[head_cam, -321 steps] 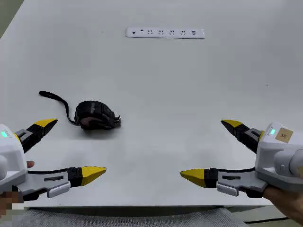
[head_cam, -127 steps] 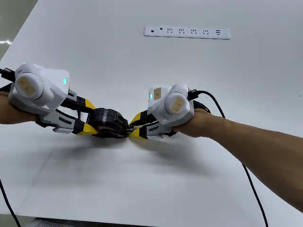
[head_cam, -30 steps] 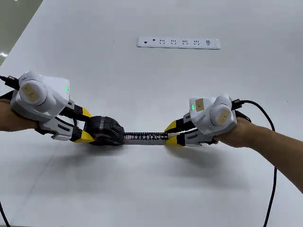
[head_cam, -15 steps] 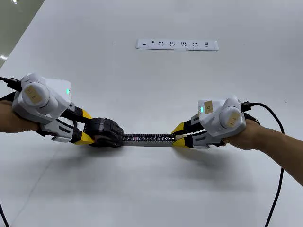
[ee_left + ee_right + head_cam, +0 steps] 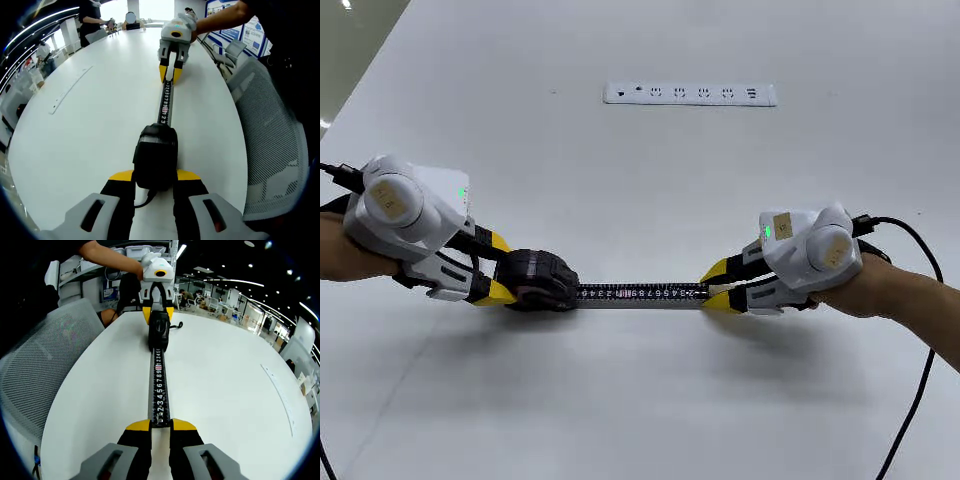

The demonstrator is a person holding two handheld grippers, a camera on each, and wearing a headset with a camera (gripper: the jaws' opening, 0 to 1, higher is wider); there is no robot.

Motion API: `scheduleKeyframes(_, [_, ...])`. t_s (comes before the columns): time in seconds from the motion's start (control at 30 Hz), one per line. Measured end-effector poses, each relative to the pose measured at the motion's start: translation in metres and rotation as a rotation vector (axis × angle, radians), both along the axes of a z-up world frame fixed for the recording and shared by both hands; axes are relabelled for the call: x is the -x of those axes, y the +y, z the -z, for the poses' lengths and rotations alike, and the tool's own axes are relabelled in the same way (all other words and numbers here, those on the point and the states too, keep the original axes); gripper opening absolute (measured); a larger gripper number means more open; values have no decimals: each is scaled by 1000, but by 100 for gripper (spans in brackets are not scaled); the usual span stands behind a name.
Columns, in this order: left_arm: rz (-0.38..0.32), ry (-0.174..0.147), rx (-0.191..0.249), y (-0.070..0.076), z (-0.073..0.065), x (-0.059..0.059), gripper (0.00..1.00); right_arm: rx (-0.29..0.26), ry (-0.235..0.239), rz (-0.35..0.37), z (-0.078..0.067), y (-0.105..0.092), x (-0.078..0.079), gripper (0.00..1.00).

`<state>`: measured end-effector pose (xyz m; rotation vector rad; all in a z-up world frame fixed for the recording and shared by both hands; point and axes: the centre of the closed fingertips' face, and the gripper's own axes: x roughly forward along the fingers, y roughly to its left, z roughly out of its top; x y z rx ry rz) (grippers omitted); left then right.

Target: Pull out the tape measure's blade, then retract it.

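Note:
The black tape measure rests on the white table, clamped between the yellow-tipped jaws of my left gripper. Its case sits right ahead in the left gripper view, squeezed from both sides. Its numbered blade stretches flat to the right along the table, and my right gripper is shut on its end. In the right gripper view the blade runs straight away from my right gripper to the case. In the left gripper view the blade leads to the right gripper.
A white power strip lies at the far side of the table. A black cable trails from the right gripper toward the near right edge. A mesh chair stands beside the table.
My right gripper has moved further right with the blade's end, so more of the blade is drawn out. The left gripper and the case have stayed in place.

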<state>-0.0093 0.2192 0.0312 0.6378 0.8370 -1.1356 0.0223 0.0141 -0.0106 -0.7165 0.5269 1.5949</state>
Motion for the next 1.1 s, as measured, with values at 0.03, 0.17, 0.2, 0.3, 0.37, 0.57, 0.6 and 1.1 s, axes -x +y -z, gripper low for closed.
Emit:
scheduleKeyframes(0.03, [0, 0, -1, 0, 0, 0, 23, 1, 1, 2, 0, -2, 0, 9])
scheduleKeyframes(0.17, [0, 0, -2, 0, 0, 0, 23, 4, 2, 9, 0, -7, -1, 9])
scheduleKeyframes(0.2, [1, 0, -2, 0, 0, 0, 23, 6, 2, 11, -1, -9, -1, 9])
scheduleKeyframes(0.3, [0, 0, -2, 0, 0, 0, 23, 11, 0, 17, -1, -14, -2, 9])
scheduleKeyframes(0.37, [0, 0, -3, 0, 0, 0, 23, 14, -2, 25, -1, -19, -3, 9])
scheduleKeyframes(0.57, [1, 1, -4, 0, 0, 0, 23, 23, -2, 37, -1, -31, -4, 9])
scheduleKeyframes(0.6, [1, 2, -4, 0, 0, 0, 23, 24, -2, 39, -1, -33, -4, 9])
scheduleKeyframes(1.1, [6, 5, -16, 0, -1, 1, 23, 48, -2, 69, -6, -57, -3, 9])
